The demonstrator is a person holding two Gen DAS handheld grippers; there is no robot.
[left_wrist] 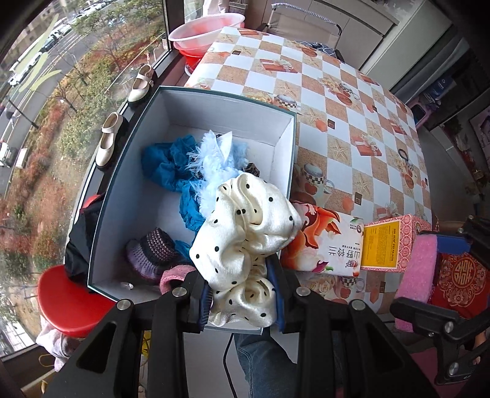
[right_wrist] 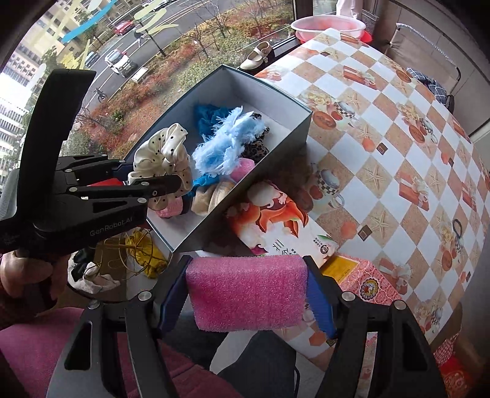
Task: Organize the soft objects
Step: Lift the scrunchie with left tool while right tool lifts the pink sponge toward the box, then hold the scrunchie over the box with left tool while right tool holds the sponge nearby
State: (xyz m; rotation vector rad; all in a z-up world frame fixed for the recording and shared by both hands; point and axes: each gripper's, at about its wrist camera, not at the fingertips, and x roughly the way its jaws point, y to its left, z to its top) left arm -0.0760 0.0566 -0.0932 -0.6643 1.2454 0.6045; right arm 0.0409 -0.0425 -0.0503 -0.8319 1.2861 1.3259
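My left gripper (left_wrist: 242, 294) is shut on a cream scrunchie with black dots (left_wrist: 245, 226), held over the near end of an open grey box (left_wrist: 196, 91). The right wrist view shows the same scrunchie (right_wrist: 162, 153) in the left gripper (right_wrist: 153, 177) above the box (right_wrist: 275, 171). Inside the box lie a blue scrunchie (left_wrist: 165, 162), a fluffy light-blue one (left_wrist: 214, 153), a purple knitted one (left_wrist: 156, 248) and a pink one (left_wrist: 174, 275). My right gripper (right_wrist: 246, 294) is shut on a pink sponge (right_wrist: 245, 290) at the table's near edge.
A checkered tablecloth (left_wrist: 352, 101) covers the table. An orange printed carton (left_wrist: 324, 242) and a red patterned box (left_wrist: 386, 245) lie right of the grey box. Two cream shoes (left_wrist: 108, 139) stand on the window sill; a pink basin (left_wrist: 205, 29) at the far end. A red stool (left_wrist: 67, 300) stands lower left.
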